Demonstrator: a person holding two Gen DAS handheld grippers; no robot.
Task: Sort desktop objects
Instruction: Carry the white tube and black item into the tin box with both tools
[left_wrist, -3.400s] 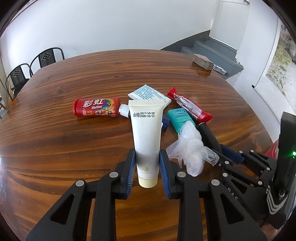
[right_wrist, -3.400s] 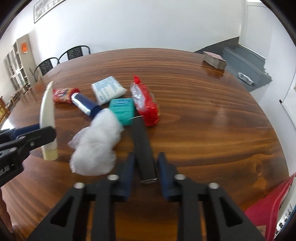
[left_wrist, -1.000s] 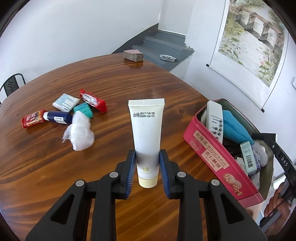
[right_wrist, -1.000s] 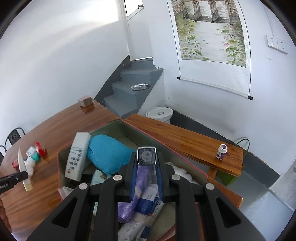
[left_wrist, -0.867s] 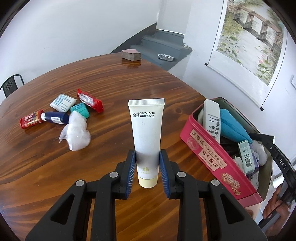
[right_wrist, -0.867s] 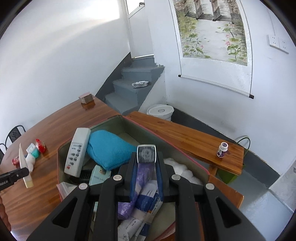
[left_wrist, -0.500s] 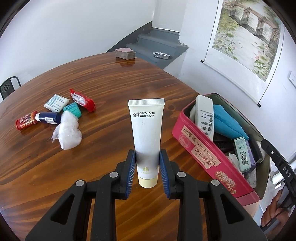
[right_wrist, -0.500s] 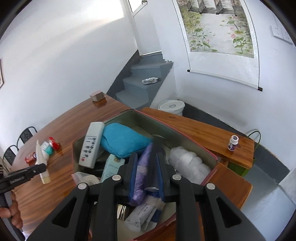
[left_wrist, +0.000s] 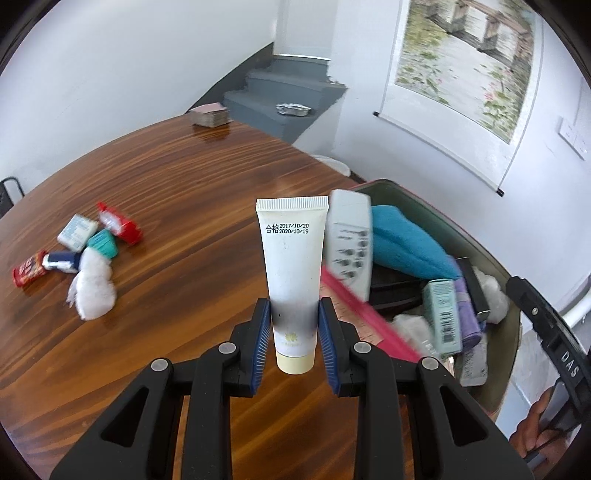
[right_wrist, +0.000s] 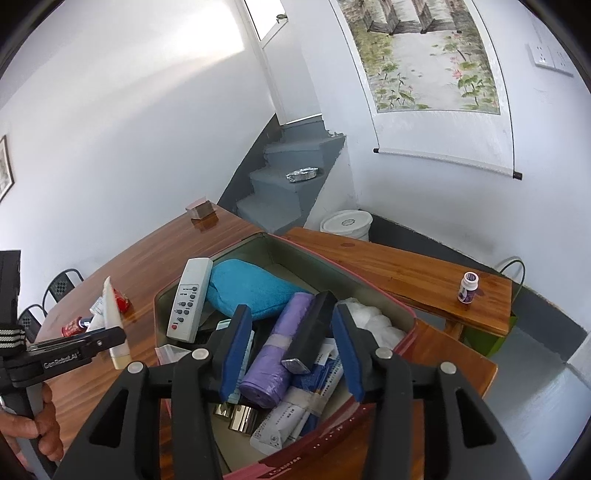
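My left gripper (left_wrist: 293, 334) is shut on a white cream tube (left_wrist: 291, 266), held upright over the table beside the red storage box (left_wrist: 364, 314). The tube and left gripper also show in the right wrist view (right_wrist: 110, 317). My right gripper (right_wrist: 291, 343) is open above the box (right_wrist: 373, 291). A black flat case (right_wrist: 310, 328) lies between its jaws, resting on a purple roll (right_wrist: 277, 354) inside the box. The box also holds a white remote (right_wrist: 188, 299) and a teal cloth (right_wrist: 251, 288).
On the round wooden table (left_wrist: 184, 177) at the left lie a red candy tube (left_wrist: 27, 267), a blue tube (left_wrist: 61, 260), a white plastic wad (left_wrist: 92, 288), a teal floss case (left_wrist: 103, 243), a tissue pack (left_wrist: 75, 230) and a red packet (left_wrist: 120, 223). A wooden bench (right_wrist: 406, 273) stands beyond the box.
My right gripper has opened and let go of the black case, which now lies in the box. My left gripper has carried the white tube closer to the box.
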